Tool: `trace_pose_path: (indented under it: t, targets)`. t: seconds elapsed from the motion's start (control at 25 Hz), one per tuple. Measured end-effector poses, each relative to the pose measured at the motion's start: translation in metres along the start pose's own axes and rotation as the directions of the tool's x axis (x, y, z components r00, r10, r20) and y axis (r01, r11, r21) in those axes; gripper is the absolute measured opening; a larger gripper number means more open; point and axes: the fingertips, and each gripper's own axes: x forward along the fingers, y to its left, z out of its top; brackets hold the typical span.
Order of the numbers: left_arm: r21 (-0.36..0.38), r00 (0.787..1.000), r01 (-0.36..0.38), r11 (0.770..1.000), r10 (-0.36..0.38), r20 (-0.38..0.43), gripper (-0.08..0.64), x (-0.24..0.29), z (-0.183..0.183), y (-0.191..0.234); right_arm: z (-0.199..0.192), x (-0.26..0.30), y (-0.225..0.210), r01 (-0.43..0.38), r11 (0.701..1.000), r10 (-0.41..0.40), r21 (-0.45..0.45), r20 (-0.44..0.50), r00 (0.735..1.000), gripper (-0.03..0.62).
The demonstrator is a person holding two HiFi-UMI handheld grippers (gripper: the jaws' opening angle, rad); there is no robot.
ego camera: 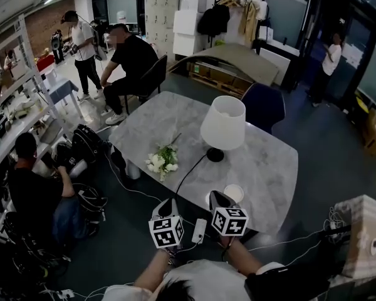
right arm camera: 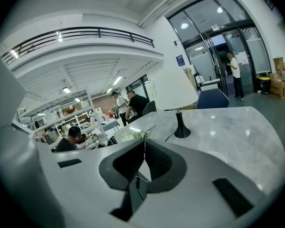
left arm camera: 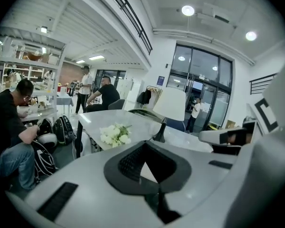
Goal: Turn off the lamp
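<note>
The lamp (ego camera: 222,123) has a white shade and a black foot (ego camera: 215,155) and stands upright in the middle of the grey marble table (ego camera: 272,168). Its black cord runs to the near table edge, where a white inline switch (ego camera: 199,230) hangs between the two grippers. My left gripper (ego camera: 166,207) and right gripper (ego camera: 218,199) hover side by side above that near edge, both shut with nothing held. The left gripper view has the lamp (left arm camera: 170,103) beyond the closed jaws (left arm camera: 143,145). In the right gripper view the lamp foot (right arm camera: 182,129) stands past the closed jaws (right arm camera: 145,144).
A bunch of white flowers (ego camera: 163,160) lies left of the lamp. A white round dish (ego camera: 233,193) sits near the front edge. A person (ego camera: 31,193) crouches by shelves at left, another (ego camera: 131,61) sits beyond the table. A blue chair (ego camera: 263,105) and a box (ego camera: 363,231) stand right.
</note>
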Motion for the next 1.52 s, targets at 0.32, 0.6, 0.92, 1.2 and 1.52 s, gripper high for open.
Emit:
trace_pose_path:
  t: [0.32,0.6,0.92,1.2,1.52]
  targets:
    - [-0.025,0.999,0.016,1.0,-0.016,0.034,-0.009,-0.015,0.017,0.007,0.005,-0.001,0.018,-0.003,1.0,0.003,-0.002,0.015,1.0,0.002]
    - [-0.019,0.999,0.018,1.0,-0.018,0.042,-0.009,-0.017,0.025,0.013,0.003,0.002,0.026,-0.009,1.0,0.009,-0.005,0.007,1.0,0.003]
    - [-0.007,0.999,0.03,1.0,-0.029,0.026,-0.009,-0.019,0.021,0.01,0.0,-0.004,0.034,-0.017,0.999,0.017,-0.036,-0.002,1.0,0.0]
    - [0.009,0.999,0.042,0.999,-0.042,0.011,-0.009,-0.019,0.018,0.003,0.002,-0.011,0.028,-0.008,0.999,0.009,-0.035,0.004,1.0,-0.002]
    - [-0.005,1.0,0.03,1.0,-0.03,0.004,-0.009,-0.021,0.01,0.007,-0.005,-0.015,0.022,0.011,1.0,-0.012,-0.026,-0.002,1.0,-0.002]
